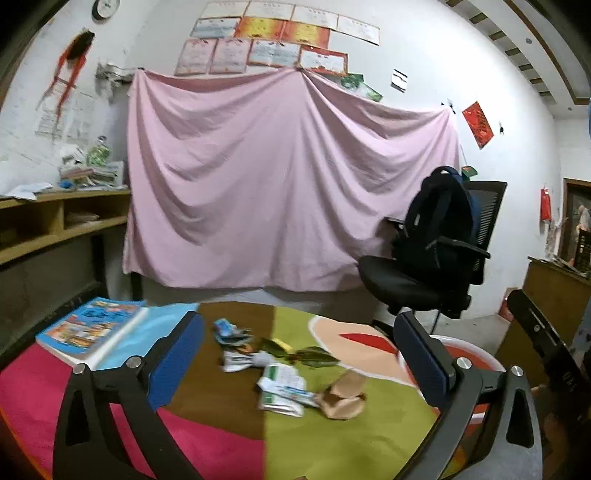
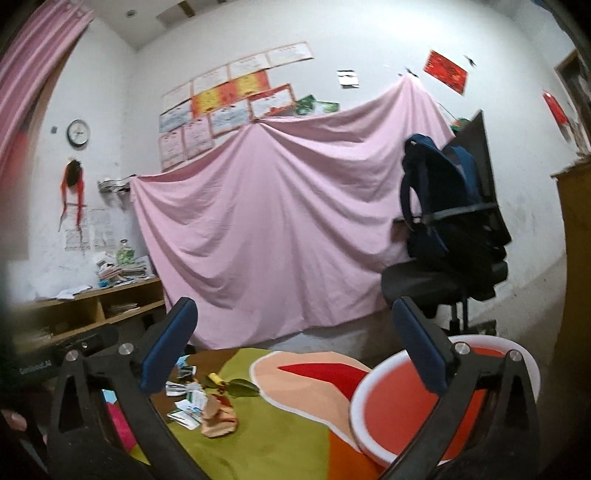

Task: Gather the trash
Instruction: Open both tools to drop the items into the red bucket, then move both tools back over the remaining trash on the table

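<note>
Fingers: left gripper (image 1: 297, 354) spread wide, empty | right gripper (image 2: 291, 354) spread wide, empty | crumpled wrappers and brown paper trash (image 1: 291, 376) scattered mid-table on multicoloured patchwork cloth (image 1: 332, 443) | round red plastic basin with white rim (image 2: 373, 417) at table's right edge

A white wall (image 1: 424, 55) carries rows of certificates (image 1: 273, 40), a round clock (image 1: 106, 7) and a red paper square (image 1: 478, 123). A large pink sheet (image 1: 280, 177) hangs across it. To the left stands a wooden shelf unit (image 1: 62, 221) piled with papers; to the right, a black office chair (image 1: 436, 266) bears a dark backpack (image 1: 439, 210).
</note>
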Demonstrator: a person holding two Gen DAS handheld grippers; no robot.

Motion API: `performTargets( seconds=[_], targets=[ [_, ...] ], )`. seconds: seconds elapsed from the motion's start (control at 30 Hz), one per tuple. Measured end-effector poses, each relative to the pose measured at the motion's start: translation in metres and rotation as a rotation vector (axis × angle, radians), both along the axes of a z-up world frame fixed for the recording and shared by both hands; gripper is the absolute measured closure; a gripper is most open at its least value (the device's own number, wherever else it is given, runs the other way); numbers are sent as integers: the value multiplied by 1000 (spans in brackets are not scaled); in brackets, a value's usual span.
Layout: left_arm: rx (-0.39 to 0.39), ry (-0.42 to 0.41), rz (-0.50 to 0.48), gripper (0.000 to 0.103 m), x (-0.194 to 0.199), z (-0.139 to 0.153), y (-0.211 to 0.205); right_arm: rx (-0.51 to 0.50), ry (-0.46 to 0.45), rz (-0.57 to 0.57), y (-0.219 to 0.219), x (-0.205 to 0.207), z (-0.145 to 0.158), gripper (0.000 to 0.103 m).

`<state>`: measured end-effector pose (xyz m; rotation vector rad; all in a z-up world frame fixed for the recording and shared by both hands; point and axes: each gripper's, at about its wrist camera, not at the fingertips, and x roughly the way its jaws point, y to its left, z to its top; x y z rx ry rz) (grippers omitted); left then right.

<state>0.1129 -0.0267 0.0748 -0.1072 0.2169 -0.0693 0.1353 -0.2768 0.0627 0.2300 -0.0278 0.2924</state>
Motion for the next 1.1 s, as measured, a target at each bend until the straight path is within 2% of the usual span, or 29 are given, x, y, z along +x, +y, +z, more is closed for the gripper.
performTargets(
  seconds=[0.13, 0.4, 0.63, 0.9, 0.93, 1.0, 1.1],
  targets=[
    [8, -5, 35, 2, -4, -7, 13, -26, -14, 37, 18, -1, -1, 0],
    [-8, 32, 82, 2, -2, -24, 39, -98, 43, 85, 53, 16, -8, 0],
    [-21, 96, 81, 2, 8, -33, 50, -178, 204, 154, 78, 48, -25, 0],
    [-39, 244, 61, 4, 35, -46, 55, -261, 390, 258, 103, 85, -47, 0],
    [-41, 263, 55, 6, 38, -49, 55, -270, 406, 267, 107, 88, -50, 2],
    [-48, 304, 25, 20, 45, -54, 55, -282, 436, 289, 111, 94, -54, 9],
    [-58, 361, -19, 36, 55, -59, 53, -292, 483, 324, 114, 101, -60, 21]
  ],
)
